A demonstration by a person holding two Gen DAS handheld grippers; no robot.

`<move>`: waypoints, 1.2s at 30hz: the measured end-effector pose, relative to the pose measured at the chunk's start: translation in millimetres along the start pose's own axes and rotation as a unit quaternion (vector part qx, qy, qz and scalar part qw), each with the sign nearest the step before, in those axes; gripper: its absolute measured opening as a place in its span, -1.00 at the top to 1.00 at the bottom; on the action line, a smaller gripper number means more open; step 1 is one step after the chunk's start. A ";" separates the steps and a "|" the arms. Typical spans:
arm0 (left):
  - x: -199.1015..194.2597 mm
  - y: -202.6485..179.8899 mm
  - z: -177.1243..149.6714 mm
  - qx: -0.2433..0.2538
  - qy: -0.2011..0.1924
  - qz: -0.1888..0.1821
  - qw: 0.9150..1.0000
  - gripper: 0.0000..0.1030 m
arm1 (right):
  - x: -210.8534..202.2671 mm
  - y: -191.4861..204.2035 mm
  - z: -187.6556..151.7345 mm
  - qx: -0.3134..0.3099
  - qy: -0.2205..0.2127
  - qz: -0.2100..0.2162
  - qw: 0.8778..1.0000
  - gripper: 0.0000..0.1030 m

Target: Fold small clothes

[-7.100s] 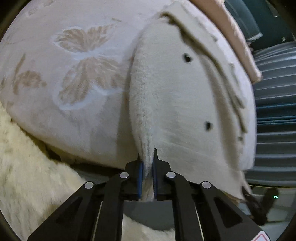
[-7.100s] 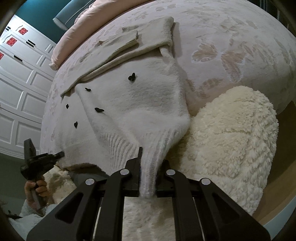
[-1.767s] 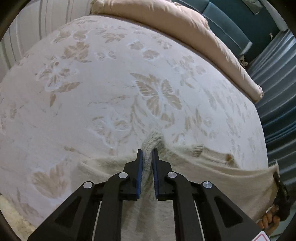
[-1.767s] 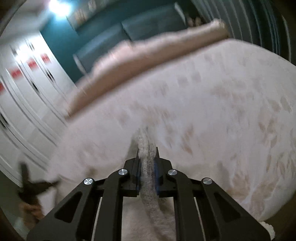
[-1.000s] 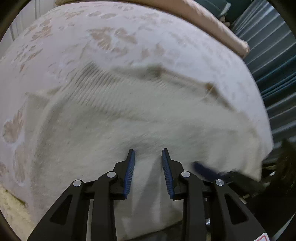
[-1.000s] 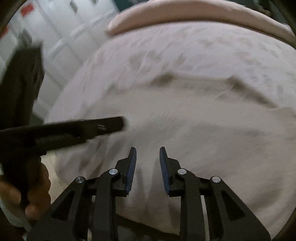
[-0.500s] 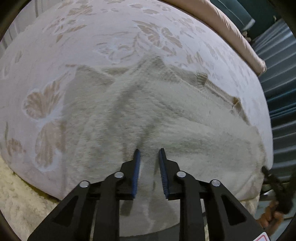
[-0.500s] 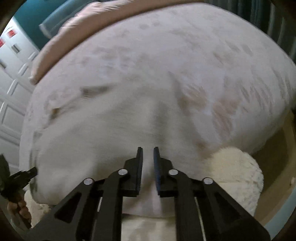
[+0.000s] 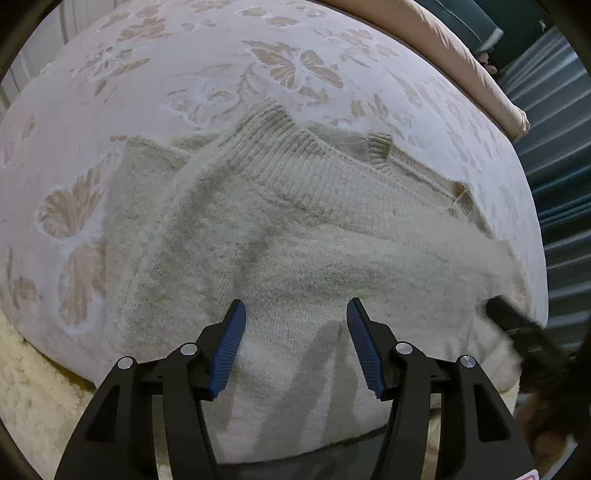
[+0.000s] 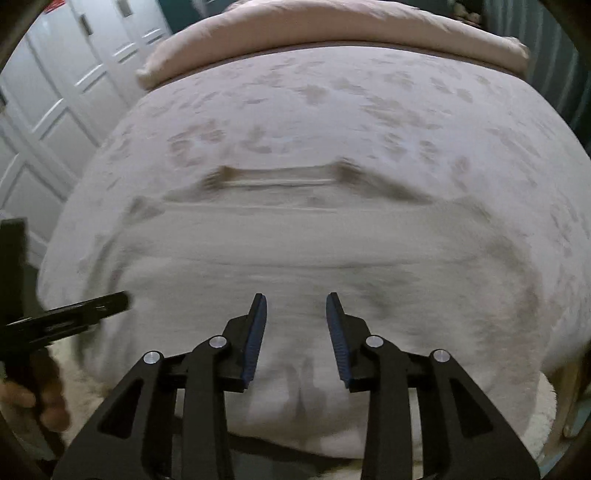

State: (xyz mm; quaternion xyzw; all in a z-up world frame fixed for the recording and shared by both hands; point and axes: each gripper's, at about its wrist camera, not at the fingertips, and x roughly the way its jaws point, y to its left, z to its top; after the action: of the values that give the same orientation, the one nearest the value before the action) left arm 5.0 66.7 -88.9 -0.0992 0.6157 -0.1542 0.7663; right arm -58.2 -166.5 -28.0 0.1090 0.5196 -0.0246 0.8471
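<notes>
A cream knitted sweater lies spread on the bed near its front edge, ribbed hem toward the far side. My left gripper hovers over its near part, jaws opening, nothing between the blue pads. In the right wrist view the sweater is blurred. My right gripper hangs above its near edge, jaws also opening and empty. The other gripper shows as a dark blurred shape at the right edge of the left view and at the left edge of the right view, held by a hand.
The bedspread is pale with tan butterfly patterns. A pink pillow runs along the head of the bed. White cupboard doors stand to the left. A fluffy cream rug lies beside the bed, dark curtains on the right.
Both grippers let go of the sweater, which now lies folded over on the bed. In the last half second both pairs of jaws widened, and the right gripper swung left.
</notes>
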 end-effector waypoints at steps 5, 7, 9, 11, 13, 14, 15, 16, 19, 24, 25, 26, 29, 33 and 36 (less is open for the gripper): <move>-11.0 6.0 -1.0 -0.011 0.000 -0.008 1.000 -0.08 | 79.0 23.2 2.4 -0.035 0.048 -0.027 0.998 0.25; -20.2 15.5 -2.5 -0.025 -0.008 -0.016 1.000 -0.27 | 76.4 29.6 13.5 -0.040 0.051 -0.043 0.997 0.24; -29.3 28.8 -4.6 -0.045 -0.023 0.000 0.999 -0.32 | 61.2 39.7 26.9 -0.029 0.034 -0.012 0.999 0.26; -32.1 40.8 -4.8 -0.056 -0.024 -0.002 0.998 -0.32 | 48.9 51.1 33.1 -0.036 0.022 0.005 0.999 0.28; -31.6 50.0 -4.2 -0.062 -0.019 0.006 0.998 -0.32 | 54.8 70.2 39.5 -0.063 0.023 0.002 0.998 0.28; -31.9 54.4 -4.6 -0.067 -0.019 0.003 0.998 -0.32 | 61.6 73.5 39.4 -0.070 0.034 0.005 0.997 0.28; -33.2 58.5 -5.3 -0.072 -0.021 -0.002 0.997 -0.32 | 82.6 78.5 40.0 -0.069 0.060 0.013 0.996 0.26; -35.3 61.3 -6.1 -0.075 -0.022 -0.003 0.997 -0.32 | 102.8 78.2 40.0 -0.064 0.083 0.013 0.994 0.22; -46.6 65.5 -9.4 -0.072 -0.035 0.019 0.997 -0.32 | 118.7 83.3 42.5 -0.076 0.059 -0.004 0.995 0.03; -56.7 87.3 -14.0 -0.072 -0.047 0.064 0.994 -0.47 | 113.3 87.7 57.8 -0.062 0.060 -0.007 0.996 0.03; -55.6 92.3 -14.8 -0.074 -0.042 0.067 0.994 -0.47 | 103.5 83.7 56.9 -0.051 0.054 0.005 0.997 0.03; -54.1 96.7 -16.4 -0.075 -0.038 0.069 0.994 -0.47 | 91.7 79.4 52.9 -0.044 0.049 0.011 0.998 0.05; -45.5 107.0 -24.3 -0.078 -0.022 0.072 0.994 -0.47 | 58.4 65.5 33.4 -0.039 0.040 -0.003 0.998 0.05; -27.4 106.9 -29.1 -0.088 -0.003 0.065 0.994 -0.48 | 36.5 48.7 -1.5 -0.030 0.060 -0.006 0.998 0.05; -18.7 103.8 -25.2 -0.096 0.002 0.056 0.994 -0.57 | 47.7 45.2 -15.6 -0.033 0.079 -0.022 0.996 0.05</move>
State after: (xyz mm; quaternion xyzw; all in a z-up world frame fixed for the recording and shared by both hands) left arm -11.4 171.2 -112.9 -0.1377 0.6338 -0.0515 0.7594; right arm -42.9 -115.7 -69.8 0.0717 0.5879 -0.0174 0.8055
